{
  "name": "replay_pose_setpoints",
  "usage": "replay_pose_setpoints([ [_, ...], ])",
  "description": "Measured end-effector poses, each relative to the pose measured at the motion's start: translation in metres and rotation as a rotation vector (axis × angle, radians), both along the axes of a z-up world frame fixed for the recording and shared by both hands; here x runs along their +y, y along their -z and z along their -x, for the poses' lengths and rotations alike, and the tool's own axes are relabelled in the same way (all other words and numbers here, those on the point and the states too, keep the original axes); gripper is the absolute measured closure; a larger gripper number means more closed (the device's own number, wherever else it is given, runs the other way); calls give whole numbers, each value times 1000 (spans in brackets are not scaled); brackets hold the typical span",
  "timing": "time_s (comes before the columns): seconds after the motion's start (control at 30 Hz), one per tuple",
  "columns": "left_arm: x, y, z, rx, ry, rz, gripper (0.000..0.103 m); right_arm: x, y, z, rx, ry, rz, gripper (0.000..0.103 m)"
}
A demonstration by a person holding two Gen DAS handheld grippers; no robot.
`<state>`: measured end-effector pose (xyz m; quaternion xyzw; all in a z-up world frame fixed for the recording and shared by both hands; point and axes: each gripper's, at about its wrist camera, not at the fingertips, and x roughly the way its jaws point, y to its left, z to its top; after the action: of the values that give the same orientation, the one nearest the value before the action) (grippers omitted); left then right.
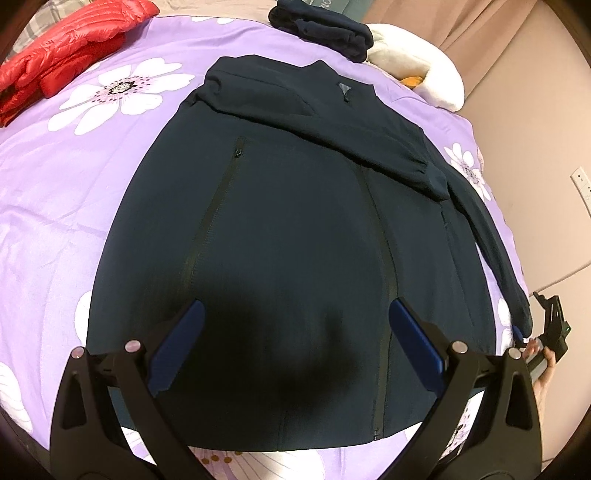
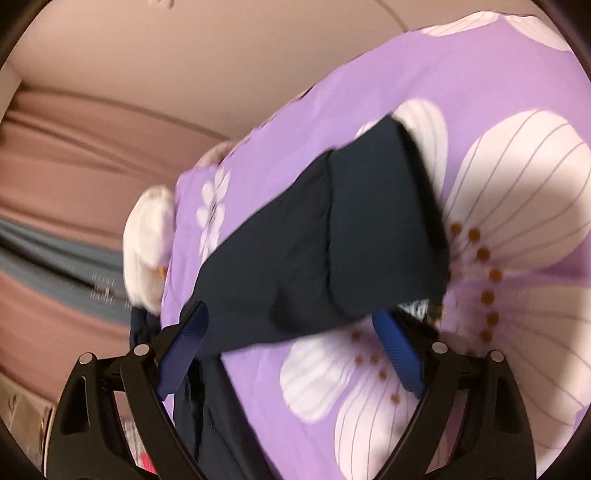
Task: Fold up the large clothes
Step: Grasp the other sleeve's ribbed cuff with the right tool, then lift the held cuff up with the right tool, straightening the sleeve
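A dark navy zip jacket [image 1: 280,221] lies flat on the purple flowered bedsheet [image 1: 55,192], collar at the far end. One sleeve is folded across the chest; the other sleeve [image 1: 491,236] runs down the right side. My left gripper [image 1: 295,317] is open and empty, hovering over the jacket's lower part. My right gripper [image 2: 290,317] is open around the sleeve cuff [image 2: 362,229] at the bed's right edge; the cuff lies between its blue pads [image 2: 184,354]. The right gripper also shows in the left wrist view [image 1: 550,325].
A red puffer jacket [image 1: 70,48] lies at the far left. A folded dark garment [image 1: 321,29] sits at the far end, next to a white plush item [image 1: 417,62]. The bed edge runs along the right, with pink wall beyond.
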<state>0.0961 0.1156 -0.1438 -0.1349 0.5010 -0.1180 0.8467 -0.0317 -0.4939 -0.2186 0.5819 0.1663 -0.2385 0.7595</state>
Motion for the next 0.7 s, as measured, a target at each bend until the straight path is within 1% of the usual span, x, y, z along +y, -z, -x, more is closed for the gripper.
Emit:
replay_pose_setpoints([
  [0.07, -1, 3, 1, 9, 1, -5, 2, -3, 2, -4, 10, 33, 9, 14],
  [0.13, -2, 5, 1, 20, 0, -6, 2, -3, 2, -8, 36, 62, 33, 19],
  [0.17, -3, 6, 1, 23, 0, -7, 2, -2, 1, -10, 52, 75, 49, 24],
  [0.2, -3, 7, 2, 26, 1, -9, 2, -1, 2, -9, 63, 82, 59, 32],
  [0.23, -4, 7, 2, 27, 2, -10, 2, -1, 3, -10, 80, 88, 68, 37],
  [0.3, -5, 7, 2, 29, 2, -13, 2, -4, 6, -10, 101, 94, 70, 60],
  [0.37, -5, 9, 2, 34, -2, -19, 2, -8, 11, -4, 94, 94, 59, 68],
  [0.53, -8, 9, 3, 41, -9, -32, 2, -9, 7, 0, 68, 69, 81, 79],
  [0.6, -12, 6, 4, 34, -9, -61, 2, -7, -1, 0, 51, 55, 107, 81],
  [0.7, -18, 0, 5, 22, -10, -120, 2, -1, -21, 0, 31, 24, 184, 82],
])
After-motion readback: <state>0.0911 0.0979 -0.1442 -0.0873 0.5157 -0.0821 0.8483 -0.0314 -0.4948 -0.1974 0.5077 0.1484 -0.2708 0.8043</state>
